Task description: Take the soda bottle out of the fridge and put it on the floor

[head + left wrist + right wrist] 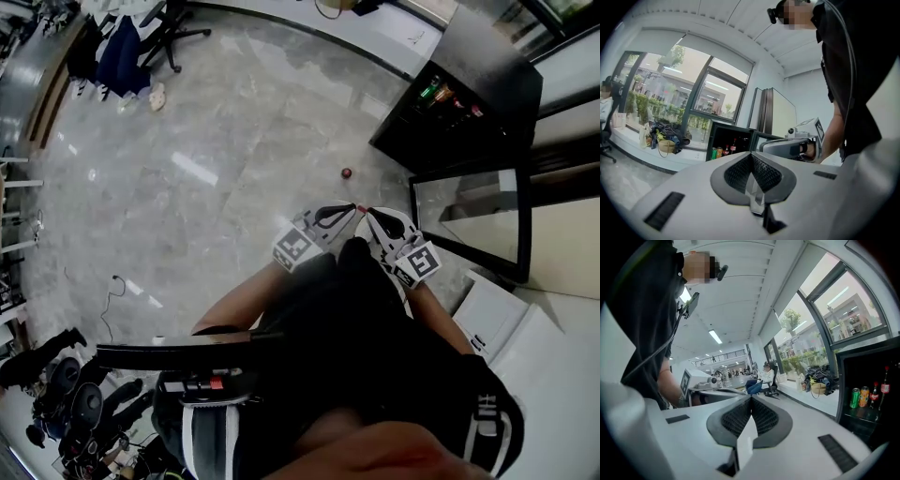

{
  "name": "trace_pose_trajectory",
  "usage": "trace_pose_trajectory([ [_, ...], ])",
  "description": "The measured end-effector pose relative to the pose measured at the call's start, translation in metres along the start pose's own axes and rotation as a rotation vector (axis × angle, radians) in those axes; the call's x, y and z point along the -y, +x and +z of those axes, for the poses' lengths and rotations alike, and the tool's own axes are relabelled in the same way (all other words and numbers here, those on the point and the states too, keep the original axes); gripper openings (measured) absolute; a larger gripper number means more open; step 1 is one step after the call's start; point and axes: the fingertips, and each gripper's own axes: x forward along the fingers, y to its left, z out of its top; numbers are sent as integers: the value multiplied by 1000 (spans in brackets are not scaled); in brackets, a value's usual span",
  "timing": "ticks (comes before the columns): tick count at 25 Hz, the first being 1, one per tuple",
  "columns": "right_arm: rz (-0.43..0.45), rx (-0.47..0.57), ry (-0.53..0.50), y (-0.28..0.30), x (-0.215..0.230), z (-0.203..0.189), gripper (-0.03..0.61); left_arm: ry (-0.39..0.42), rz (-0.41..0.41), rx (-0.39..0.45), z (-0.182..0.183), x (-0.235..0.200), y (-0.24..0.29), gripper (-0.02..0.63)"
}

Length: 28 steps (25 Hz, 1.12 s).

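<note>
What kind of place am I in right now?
Probably an open-plan office or lobby: a polished stone floor, a wheeled office chair, tall windows, and a small black fridge stocked with drinks.

L tool (751, 155) jaws together, empty, open fridge (729, 126) w/ cans (716, 152), bottles (734, 146) beyond, R tool (764, 146) beside

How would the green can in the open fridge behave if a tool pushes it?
The green can stands upright and looks narrow, so a push near its top may tip it. Being round, it would probably roll afterwards.
</note>
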Motion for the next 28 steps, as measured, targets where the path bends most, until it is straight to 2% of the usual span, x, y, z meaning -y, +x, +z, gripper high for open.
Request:
trace_pose_trajectory([
  [3, -13, -3, 1, 10, 9, 18, 11, -4, 4, -10, 8, -14, 2, 2],
  [8, 11, 33, -20, -42, -24, 33, 11, 27, 41, 25, 20, 47, 4, 2],
  [10, 23, 48, -32, -46, -26, 37, 11, 38, 35, 35, 26, 54, 11, 2],
  [14, 29, 50, -44, -37, -14, 39, 11, 50, 22, 51, 38, 48, 24, 2],
  [18, 46, 66, -51, -33, -13, 47, 11, 57, 41, 58, 46, 44, 22, 2],
  [23, 35, 71, -70, -29, -4, 52, 11, 69, 70, 70, 57, 34, 11, 2],
  [28, 37, 84, -74, -22, -13, 57, 11, 72, 109, 71, 61, 28, -11, 2],
])
